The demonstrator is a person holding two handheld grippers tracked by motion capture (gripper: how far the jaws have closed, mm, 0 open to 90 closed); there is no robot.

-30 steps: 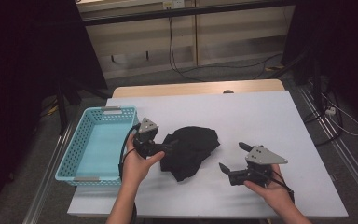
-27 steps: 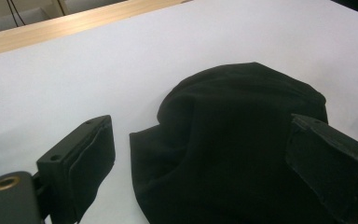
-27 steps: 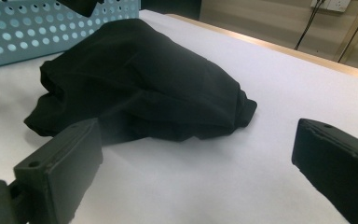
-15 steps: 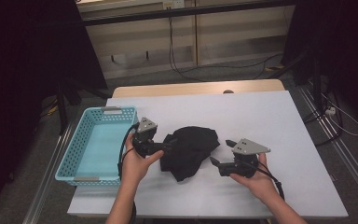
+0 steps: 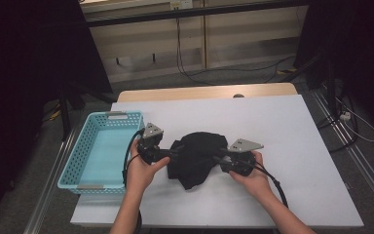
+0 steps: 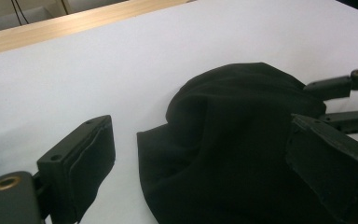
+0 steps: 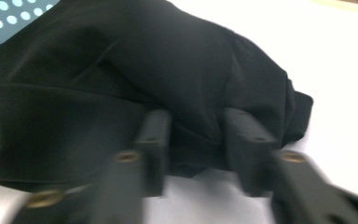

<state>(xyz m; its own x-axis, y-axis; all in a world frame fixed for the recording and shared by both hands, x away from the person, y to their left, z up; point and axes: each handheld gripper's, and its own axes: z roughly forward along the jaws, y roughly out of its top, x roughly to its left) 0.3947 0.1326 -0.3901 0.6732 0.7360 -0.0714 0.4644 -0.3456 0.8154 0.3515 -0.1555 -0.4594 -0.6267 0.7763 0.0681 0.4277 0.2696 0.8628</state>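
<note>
A crumpled black cloth (image 5: pixel 198 148) lies on the white table (image 5: pixel 282 122), a little left of centre. My left gripper (image 5: pixel 173 154) sits at the cloth's left edge, open wide; in the left gripper view (image 6: pixel 205 168) the cloth (image 6: pixel 242 121) spreads between its jaws, the right one over the fabric. My right gripper (image 5: pixel 216 159) is at the cloth's right edge. Its jaws have just been closing, and in the blurred right gripper view (image 7: pixel 196 140) a fold of cloth (image 7: pixel 144 60) lies in the gap that remains between them.
A light blue perforated basket (image 5: pixel 104 117) stands at the table's left edge, beside my left hand; a corner of the basket (image 7: pixel 0 18) appears in the right gripper view. A wooden strip (image 5: pixel 204 91) runs along the table's far edge. The right gripper's fingers (image 6: pixel 335 86) reach into the left gripper view.
My right hand has moved left across the table to the cloth's right edge, and its jaws have narrowed around the fabric. The left hand and gripper have stayed put.
</note>
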